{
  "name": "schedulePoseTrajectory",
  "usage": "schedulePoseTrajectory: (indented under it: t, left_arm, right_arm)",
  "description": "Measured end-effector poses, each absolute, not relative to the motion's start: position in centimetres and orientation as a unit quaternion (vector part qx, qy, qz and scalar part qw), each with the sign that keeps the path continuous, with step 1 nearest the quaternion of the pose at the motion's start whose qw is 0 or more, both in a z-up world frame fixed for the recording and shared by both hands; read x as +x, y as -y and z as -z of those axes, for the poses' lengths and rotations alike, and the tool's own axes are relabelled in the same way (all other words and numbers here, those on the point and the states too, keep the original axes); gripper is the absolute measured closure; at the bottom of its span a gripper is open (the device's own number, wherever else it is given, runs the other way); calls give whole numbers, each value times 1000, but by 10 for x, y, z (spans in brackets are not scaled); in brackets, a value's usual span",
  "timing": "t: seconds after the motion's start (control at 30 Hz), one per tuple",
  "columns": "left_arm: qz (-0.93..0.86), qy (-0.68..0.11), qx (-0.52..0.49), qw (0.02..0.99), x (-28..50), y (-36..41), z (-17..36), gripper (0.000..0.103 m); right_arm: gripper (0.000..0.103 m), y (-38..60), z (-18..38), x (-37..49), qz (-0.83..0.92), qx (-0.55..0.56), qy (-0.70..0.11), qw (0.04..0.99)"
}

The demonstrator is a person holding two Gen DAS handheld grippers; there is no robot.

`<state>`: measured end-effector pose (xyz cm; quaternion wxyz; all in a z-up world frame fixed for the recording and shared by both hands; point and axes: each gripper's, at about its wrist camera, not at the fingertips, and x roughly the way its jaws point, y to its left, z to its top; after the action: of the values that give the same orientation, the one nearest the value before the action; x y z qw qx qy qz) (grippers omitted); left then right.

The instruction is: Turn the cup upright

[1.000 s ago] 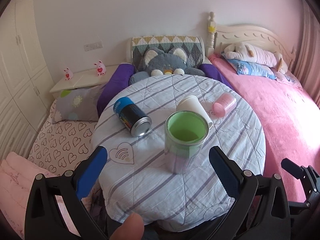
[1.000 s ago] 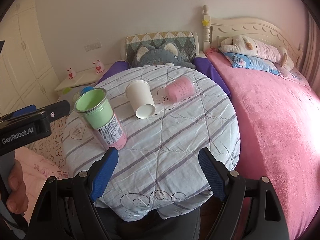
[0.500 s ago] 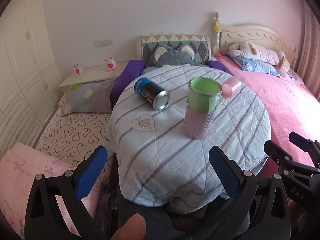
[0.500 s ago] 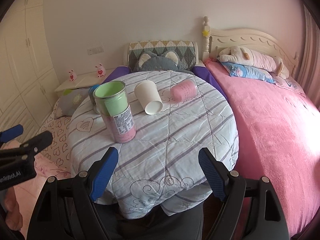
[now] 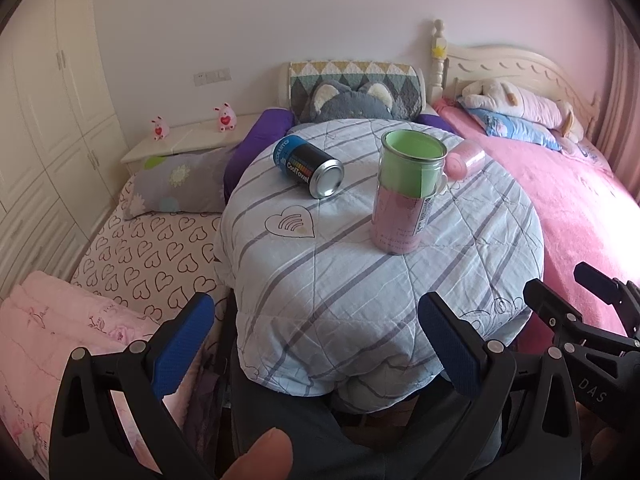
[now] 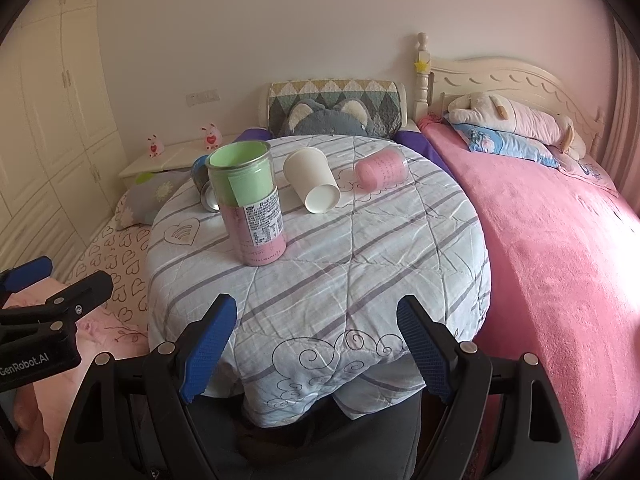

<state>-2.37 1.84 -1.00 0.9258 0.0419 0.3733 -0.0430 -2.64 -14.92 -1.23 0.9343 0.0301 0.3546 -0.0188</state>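
A white paper cup (image 6: pixel 313 185) lies on its side on the round cloth-covered table (image 6: pixel 360 264), its mouth facing toward me. In the left wrist view it is almost hidden behind the tall canister. A pink cup (image 6: pixel 380 169) (image 5: pixel 466 159) lies on its side further back right. A tall green-and-pink canister (image 6: pixel 248 204) (image 5: pixel 408 190) stands upright. My left gripper (image 5: pixel 314 340) is open and empty, held back off the table's near left edge. My right gripper (image 6: pixel 316 340) is open and empty at the table's near edge.
A blue can (image 5: pixel 309 166) lies on its side at the table's back left. A pink bed (image 6: pixel 560 260) runs along the right. A low mattress with heart-print sheet (image 5: pixel 152 248) and a pillow (image 5: pixel 176 184) lies left. A nightstand (image 5: pixel 188 140) stands behind.
Both grippers have pulled back from the table, so the table and its objects look farther away. The objects on the table have not moved. Both grippers stay open.
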Motion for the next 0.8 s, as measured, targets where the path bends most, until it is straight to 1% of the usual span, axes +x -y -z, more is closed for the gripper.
schedulePoseTrajectory:
  t: [0.33,0.8]
  left_arm:
    - [39,-354,54,933,-36,-12,-2,0]
    - [42,-355,57,932,-40,-8,-3,0]
  right_arm:
    - [20,153,4,-35,24,36,-344,938]
    - [20,157,-4,-45,27,36,-333,942]
